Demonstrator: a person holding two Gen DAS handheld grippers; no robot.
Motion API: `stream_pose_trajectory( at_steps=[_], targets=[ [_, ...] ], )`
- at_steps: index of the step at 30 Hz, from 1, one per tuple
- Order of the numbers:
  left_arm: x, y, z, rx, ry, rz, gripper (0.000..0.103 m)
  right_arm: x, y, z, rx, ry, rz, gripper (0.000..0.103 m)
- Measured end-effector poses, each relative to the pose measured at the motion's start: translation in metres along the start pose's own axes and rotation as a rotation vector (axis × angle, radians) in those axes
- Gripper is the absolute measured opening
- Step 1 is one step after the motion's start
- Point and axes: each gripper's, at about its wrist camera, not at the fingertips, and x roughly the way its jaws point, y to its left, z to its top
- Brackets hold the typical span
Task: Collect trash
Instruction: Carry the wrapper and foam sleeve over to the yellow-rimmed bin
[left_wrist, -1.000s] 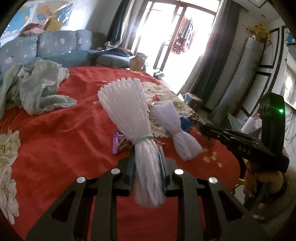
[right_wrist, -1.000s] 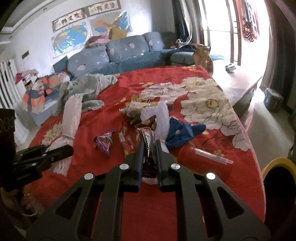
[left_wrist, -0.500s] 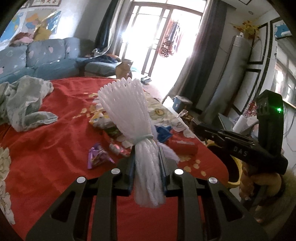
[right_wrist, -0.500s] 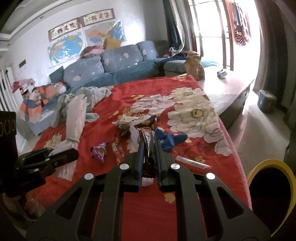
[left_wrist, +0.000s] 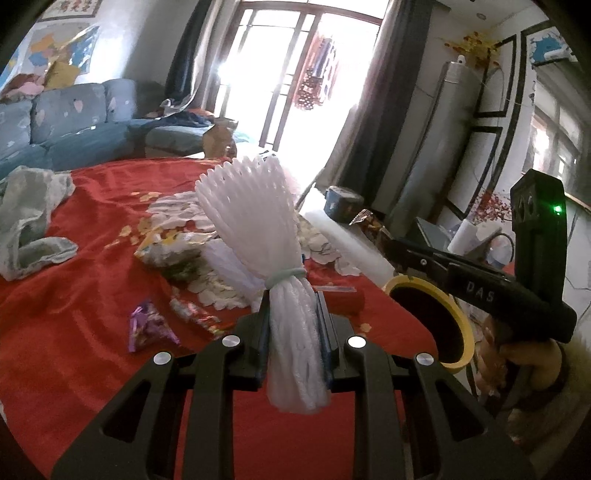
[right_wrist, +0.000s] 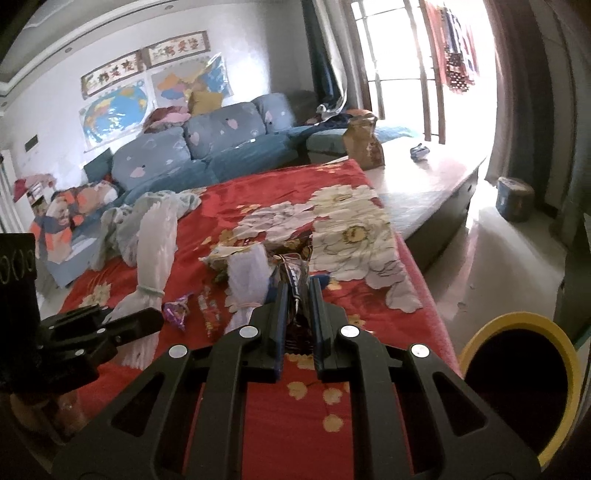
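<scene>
My left gripper (left_wrist: 291, 299) is shut on a white foam net sleeve (left_wrist: 255, 221) tied with a pale band, held upright above the red bedspread. The sleeve also shows in the right wrist view (right_wrist: 155, 251). My right gripper (right_wrist: 297, 291) is shut on a dark snack wrapper (right_wrist: 295, 275), lifted over the bed's right side. A yellow-rimmed bin (right_wrist: 517, 380) with a dark inside stands on the floor off the bed's right edge; it also shows in the left wrist view (left_wrist: 432, 321). On the bed lie a purple wrapper (left_wrist: 147, 328), a second white foam net (right_wrist: 245, 277) and more wrappers.
A grey-green cloth (left_wrist: 29, 218) lies crumpled at the bed's left. A blue sofa (right_wrist: 207, 147) stands behind the bed. A low platform (right_wrist: 424, 173) and a small blue tin (right_wrist: 513, 197) are by the bright window. A red tube (left_wrist: 341, 299) lies near the bed's right edge.
Both grippers, each still holding its item, have swung right toward the bed's right edge. The yellow-rimmed bin has come further into both views.
</scene>
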Motion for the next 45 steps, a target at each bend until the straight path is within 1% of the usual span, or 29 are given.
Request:
stream_pose_trajectory(
  at_steps=[10, 25, 31, 45],
  targets=[
    [0.017, -0.03, 0.012, 0.049, -0.012, -0.06, 0.021, -0.024, -0.036, 0.002, 0.067, -0.052, -0.064, 0.007],
    [0.043, -0.077, 0.015, 0.129, 0.01, -0.134, 0.021, -0.057, -0.086, -0.002, 0.182, -0.113, -0.179, 0.007],
    [0.054, -0.095, 0.013, 0.146, 0.021, -0.163, 0.021, -0.063, -0.106, -0.006, 0.234, -0.122, -0.225, 0.007],
    [0.085, -0.131, 0.002, 0.219, 0.084, -0.22, 0.021, -0.075, -0.157, -0.025, 0.352, -0.12, -0.333, 0.007]
  ],
)
